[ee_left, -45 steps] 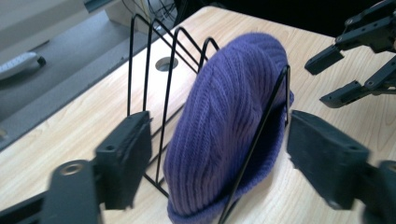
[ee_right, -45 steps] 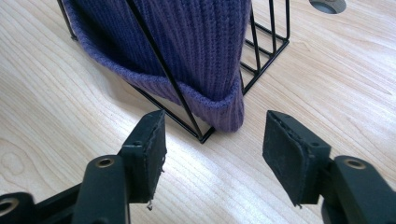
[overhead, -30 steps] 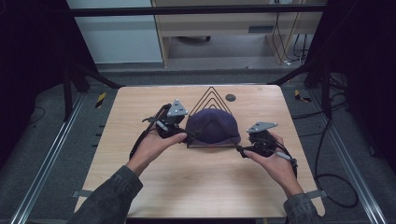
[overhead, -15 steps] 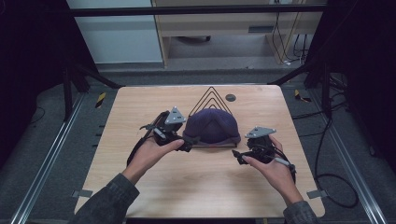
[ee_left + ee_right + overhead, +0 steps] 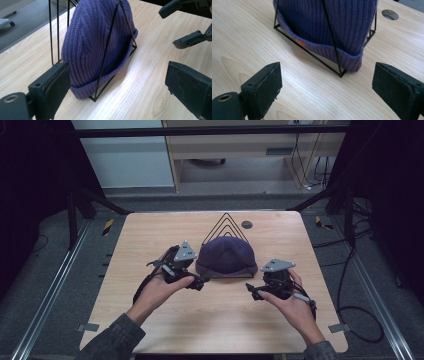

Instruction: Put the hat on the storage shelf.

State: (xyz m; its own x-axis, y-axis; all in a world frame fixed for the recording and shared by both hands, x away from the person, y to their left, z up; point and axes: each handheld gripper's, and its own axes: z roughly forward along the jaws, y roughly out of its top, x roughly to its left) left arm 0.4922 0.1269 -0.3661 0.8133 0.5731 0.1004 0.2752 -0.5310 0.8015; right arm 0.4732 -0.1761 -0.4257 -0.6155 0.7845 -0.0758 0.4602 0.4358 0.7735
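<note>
Since the earlier high views, both grippers have drawn back from the hat toward the person, the right one farther. High view: the purple knit hat (image 5: 226, 255) sits draped over a black wire triangular stand (image 5: 226, 222) at the middle of the table (image 5: 150, 230); the left gripper (image 5: 199, 282) lies just beside the hat's left brim, the right gripper (image 5: 252, 290) a little apart off its right corner, each held low with forearm angled inward. Left gripper view: jaws stand wide apart and empty, one pad close to the hat (image 5: 97, 47) near its cuff, wire stand (image 5: 110, 47) crossing the knit. Right gripper view: jaws likewise spread and empty, facing the cuff (image 5: 337, 53) at the stand's front corner. Judgement: to lift the hat cleanly, each gripper should pinch cuff fabric only, clear of the wire, then raise both evenly.
</note>
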